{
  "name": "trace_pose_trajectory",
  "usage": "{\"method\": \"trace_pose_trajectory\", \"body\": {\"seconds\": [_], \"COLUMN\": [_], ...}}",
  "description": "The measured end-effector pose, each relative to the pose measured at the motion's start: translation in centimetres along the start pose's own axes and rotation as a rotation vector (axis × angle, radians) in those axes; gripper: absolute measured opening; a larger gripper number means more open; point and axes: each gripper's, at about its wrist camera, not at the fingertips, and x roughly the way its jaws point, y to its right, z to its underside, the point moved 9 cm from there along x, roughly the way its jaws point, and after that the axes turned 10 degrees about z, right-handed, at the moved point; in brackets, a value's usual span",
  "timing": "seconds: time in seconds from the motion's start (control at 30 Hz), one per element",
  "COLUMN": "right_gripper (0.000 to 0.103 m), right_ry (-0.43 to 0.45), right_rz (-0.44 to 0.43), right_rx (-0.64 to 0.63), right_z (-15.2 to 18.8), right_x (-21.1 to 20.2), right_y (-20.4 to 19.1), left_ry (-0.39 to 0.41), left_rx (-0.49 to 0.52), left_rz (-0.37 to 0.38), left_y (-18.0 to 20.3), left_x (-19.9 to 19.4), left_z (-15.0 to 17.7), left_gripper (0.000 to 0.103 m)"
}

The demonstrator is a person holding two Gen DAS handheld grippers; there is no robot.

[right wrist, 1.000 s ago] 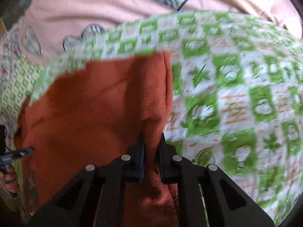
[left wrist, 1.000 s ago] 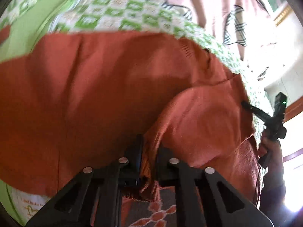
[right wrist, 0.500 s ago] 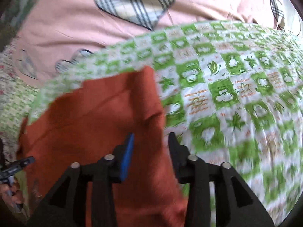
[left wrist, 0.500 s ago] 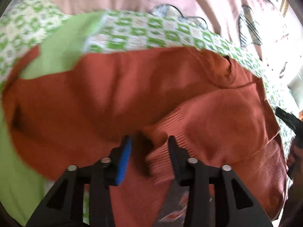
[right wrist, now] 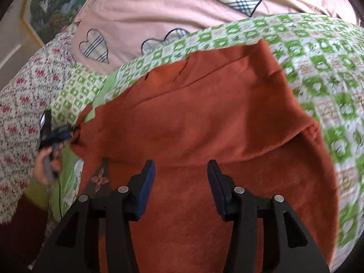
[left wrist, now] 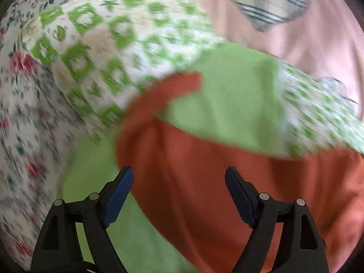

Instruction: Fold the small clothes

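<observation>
A rust-orange knitted garment [right wrist: 204,122] lies spread on the green-and-white checked cloth [right wrist: 329,72], with one flap folded over its lower part. My right gripper [right wrist: 180,177] is open and empty just above the folded flap. My left gripper [left wrist: 179,182] is open wide and empty over the garment's left edge [left wrist: 204,182]. The left gripper also shows in the right wrist view [right wrist: 54,134], held by a hand at the garment's left corner. The left wrist view is blurred.
A plain light-green cloth [left wrist: 227,113] lies under the garment's far left part. A pink quilt with plaid hearts [right wrist: 182,6] lies behind. A floral sheet [left wrist: 20,125] covers the left side. A framed picture [right wrist: 52,6] hangs at far left.
Both grippers were shut on the orange garment's fabric a second ago, then opened and let go. Both have drawn back, and the left one has swung toward the garment's left edge.
</observation>
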Motion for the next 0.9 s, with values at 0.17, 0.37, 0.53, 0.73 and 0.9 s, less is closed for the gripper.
{"method": "trace_pose_trajectory", "body": {"seconds": [0.17,0.37,0.53,0.73,0.9], "right_gripper": [0.049,0.049,0.049,0.049,0.049], "right_ry": [-0.041,-0.066,-0.064,-0.038,-0.011], "right_rz": [-0.007,-0.005,-0.018,-0.042,-0.024], "right_rx": [-0.008,0.016,0.022,0.046,0.07], "right_z": [1.4,2.6,2.9,3.4,3.4], "right_x": [0.4,0.7,0.6,-0.5,-2.2], "right_y": [-0.6,-0.2,-0.3,-0.8,0.5], "left_ry": [-0.044,-0.057,0.066,0.166,0.134], "left_rx": [0.005,-0.011,0.027,0.135,0.223], "left_rz": [-0.128,-0.053,0.192,0.556,0.783], "left_y": [-3.8,-4.9,-0.7,10.9,21.7], "left_x": [5.6,8.3,2.1,-8.4,-12.4], "left_z": [-4.4,-6.1,-7.0,-4.0,0.8], "left_gripper": [0.083,0.014,0.01,0.01,0.01]}}
